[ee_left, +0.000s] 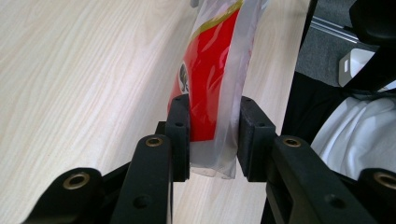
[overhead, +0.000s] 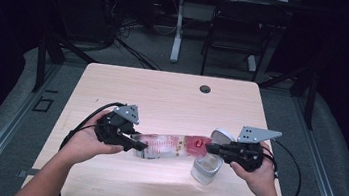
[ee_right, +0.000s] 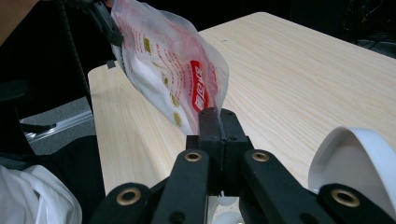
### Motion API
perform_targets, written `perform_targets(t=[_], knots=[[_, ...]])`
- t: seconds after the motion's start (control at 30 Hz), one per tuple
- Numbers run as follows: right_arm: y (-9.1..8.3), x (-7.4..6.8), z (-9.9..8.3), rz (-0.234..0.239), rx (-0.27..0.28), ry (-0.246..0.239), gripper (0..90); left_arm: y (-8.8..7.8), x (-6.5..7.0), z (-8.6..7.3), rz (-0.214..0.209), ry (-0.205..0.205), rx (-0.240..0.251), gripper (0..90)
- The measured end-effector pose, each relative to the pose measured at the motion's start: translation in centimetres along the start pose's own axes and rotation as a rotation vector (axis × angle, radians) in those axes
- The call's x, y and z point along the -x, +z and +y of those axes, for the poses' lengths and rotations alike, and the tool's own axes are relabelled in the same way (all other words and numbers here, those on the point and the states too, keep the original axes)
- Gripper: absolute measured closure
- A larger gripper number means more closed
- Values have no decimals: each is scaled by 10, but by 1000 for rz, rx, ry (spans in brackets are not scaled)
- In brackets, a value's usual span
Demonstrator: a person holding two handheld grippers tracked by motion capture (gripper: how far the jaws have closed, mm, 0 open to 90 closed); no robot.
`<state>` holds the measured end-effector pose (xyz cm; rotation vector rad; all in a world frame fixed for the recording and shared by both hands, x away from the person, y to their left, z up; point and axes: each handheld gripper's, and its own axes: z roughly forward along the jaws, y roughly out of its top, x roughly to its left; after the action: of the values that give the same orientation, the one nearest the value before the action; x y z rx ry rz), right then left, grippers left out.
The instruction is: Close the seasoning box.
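A clear plastic bag [overhead: 171,145] with red and yellow print hangs stretched between my two grippers, just above the front of the wooden table [overhead: 162,96]. My left gripper [overhead: 141,147] holds its left end; in the left gripper view the jaws [ee_left: 214,135] stand on either side of the bag's [ee_left: 210,84] sealed edge and press on it. My right gripper [overhead: 209,146] is shut on the other end, and the right gripper view shows its jaws [ee_right: 217,116] pinching the film of the bag [ee_right: 163,65]. A clear container [overhead: 205,170] stands under the right gripper, its white lid [ee_right: 355,158] flipped open.
A round cable hole [overhead: 205,88] sits near the table's far edge. Behind the table are a dark chair [overhead: 236,30] and a white desk leg [overhead: 177,28]. The person's forearms come in over the table's front edge.
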<state>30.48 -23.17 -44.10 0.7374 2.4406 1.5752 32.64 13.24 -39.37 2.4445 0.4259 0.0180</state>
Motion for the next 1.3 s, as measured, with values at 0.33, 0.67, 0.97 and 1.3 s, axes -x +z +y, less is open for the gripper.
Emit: perform_targets(t=[0.33, 0.67, 0.97, 1.3], knots=[[-4, 4, -4, 1, 2, 16, 900, -4, 1, 8, -1, 8, 20, 703], [-6, 7, -7, 3, 1, 27, 900, -6, 0, 15, -1, 13, 19, 708], [-8, 10, -9, 3, 0, 34, 900, -7, -1, 20, -3, 12, 33, 709], [-8, 11, -10, 3, 0, 36, 900, -8, -1, 23, -1, 20, 40, 712]])
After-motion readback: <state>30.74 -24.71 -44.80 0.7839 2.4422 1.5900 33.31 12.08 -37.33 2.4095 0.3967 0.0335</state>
